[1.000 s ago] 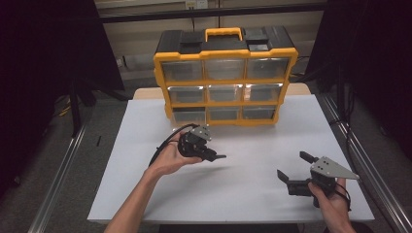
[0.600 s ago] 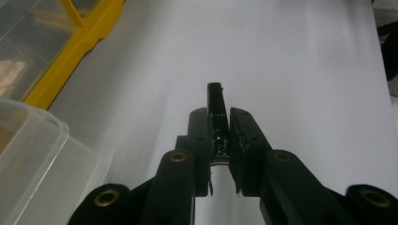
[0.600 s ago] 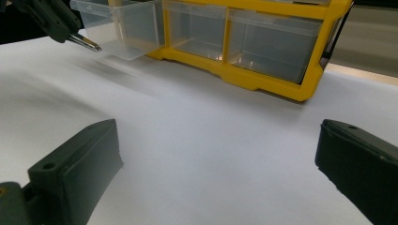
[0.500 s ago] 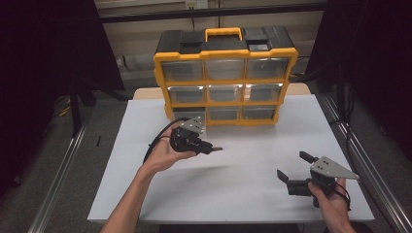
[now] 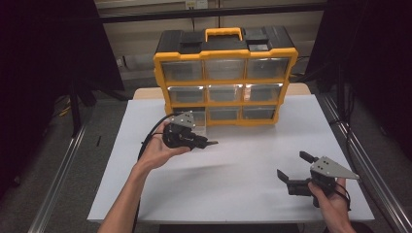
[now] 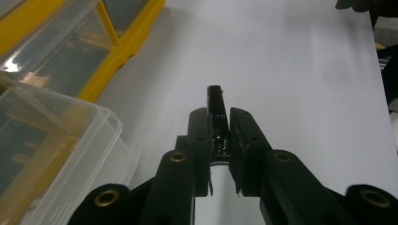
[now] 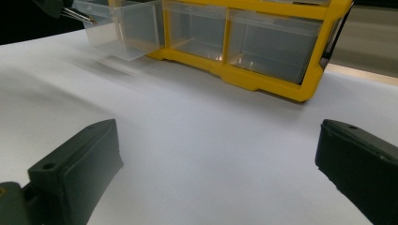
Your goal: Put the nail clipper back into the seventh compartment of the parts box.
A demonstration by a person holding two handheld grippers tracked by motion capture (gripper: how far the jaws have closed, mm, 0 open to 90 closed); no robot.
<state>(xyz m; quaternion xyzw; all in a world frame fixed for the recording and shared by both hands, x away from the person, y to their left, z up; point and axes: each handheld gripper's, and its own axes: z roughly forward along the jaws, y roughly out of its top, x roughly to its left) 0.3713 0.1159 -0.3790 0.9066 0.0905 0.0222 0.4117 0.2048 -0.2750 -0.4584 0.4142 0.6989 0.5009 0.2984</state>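
My left gripper (image 5: 206,142) hovers above the table just in front of the yellow drawer organizer's (image 5: 226,103) lower left corner, pointing right. In the left gripper view its jaws (image 6: 217,122) are shut on a small slender dark object (image 6: 215,101) that sticks out past the tips. Beside it, the clear bottom-left drawer (image 6: 56,140) stands pulled out. Near the front right of the table my right gripper (image 5: 293,165) rests low in the hand, jaws wide open with nothing between them (image 7: 213,154).
The organizer (image 7: 263,79) has three rows of clear drawers and a black top with a yellow handle (image 5: 223,34); it stands at the back of the white table (image 5: 233,184). Metal rails run along both sides of the table. The surroundings are dark.
The left hand has lifted and drifted left and back toward the organizer, still gripping the slender object. The right hand and its gripper have stayed put.
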